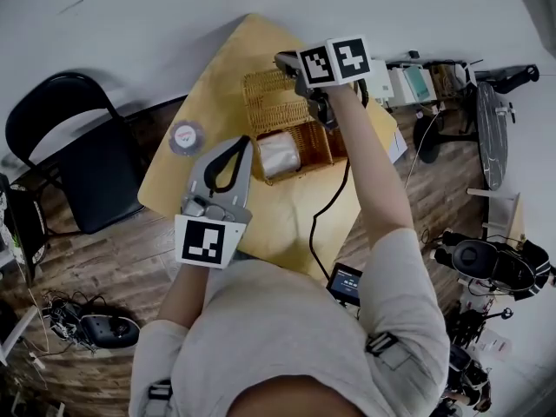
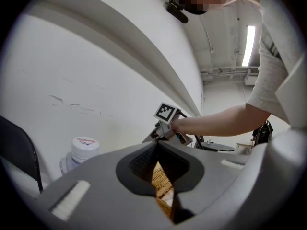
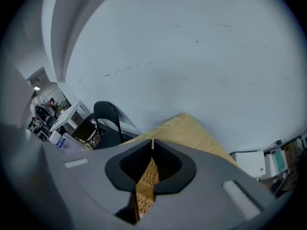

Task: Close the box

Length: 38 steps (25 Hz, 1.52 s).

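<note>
Standing toward the 12 o'clock corner of the tabletop [image 1: 291, 220], the wicker box [image 1: 311, 142] is open, its lid [image 1: 274, 102] raised at 12 o'clock and clamped in the right gripper's [image 3: 152, 147] jaws. The left gripper [image 2: 157, 147], jaws together and empty, hovers at the box's 8 o'clock. Bare tabletop lies at 6 o'clock; a silvery bundle [image 1: 278, 155] fills the box.

A wooden table [image 1: 261, 211] carries a wicker box [image 1: 311, 142] and a capped bottle [image 1: 186, 137].
</note>
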Each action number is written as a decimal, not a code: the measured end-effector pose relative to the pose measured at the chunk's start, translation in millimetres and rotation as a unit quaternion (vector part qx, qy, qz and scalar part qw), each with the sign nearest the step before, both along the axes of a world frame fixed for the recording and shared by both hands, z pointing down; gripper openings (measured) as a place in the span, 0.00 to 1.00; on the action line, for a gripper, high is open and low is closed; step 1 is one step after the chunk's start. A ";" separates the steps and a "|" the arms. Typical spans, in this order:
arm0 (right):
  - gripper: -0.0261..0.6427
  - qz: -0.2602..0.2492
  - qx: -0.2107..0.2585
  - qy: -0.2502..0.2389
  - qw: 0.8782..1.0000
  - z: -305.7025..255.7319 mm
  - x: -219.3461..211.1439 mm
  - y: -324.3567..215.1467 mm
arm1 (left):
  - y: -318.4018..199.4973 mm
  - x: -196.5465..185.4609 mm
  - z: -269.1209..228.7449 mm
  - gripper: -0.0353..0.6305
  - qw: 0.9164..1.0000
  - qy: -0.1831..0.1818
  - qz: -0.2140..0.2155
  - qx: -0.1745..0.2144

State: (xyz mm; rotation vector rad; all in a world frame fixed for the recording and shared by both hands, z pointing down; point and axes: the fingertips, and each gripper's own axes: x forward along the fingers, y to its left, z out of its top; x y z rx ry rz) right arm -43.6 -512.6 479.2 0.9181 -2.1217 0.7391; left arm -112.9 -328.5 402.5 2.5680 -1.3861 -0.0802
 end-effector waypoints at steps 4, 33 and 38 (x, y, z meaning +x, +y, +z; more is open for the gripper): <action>0.07 -0.001 0.014 -0.016 1.000 -21.2 1.7 12.0 | 3.5 -1.0 -7.0 0.14 1.000 -0.003 -0.004 0.009; 0.07 -0.023 0.054 -0.087 0.994 -83.9 45.5 143.4 | 73.6 10.8 -35.8 0.14 0.996 -0.028 -0.063 0.065; 0.07 -0.027 0.051 -0.089 0.994 -77.0 50.5 163.0 | 87.7 14.6 -35.2 0.14 0.995 -0.030 -0.067 0.067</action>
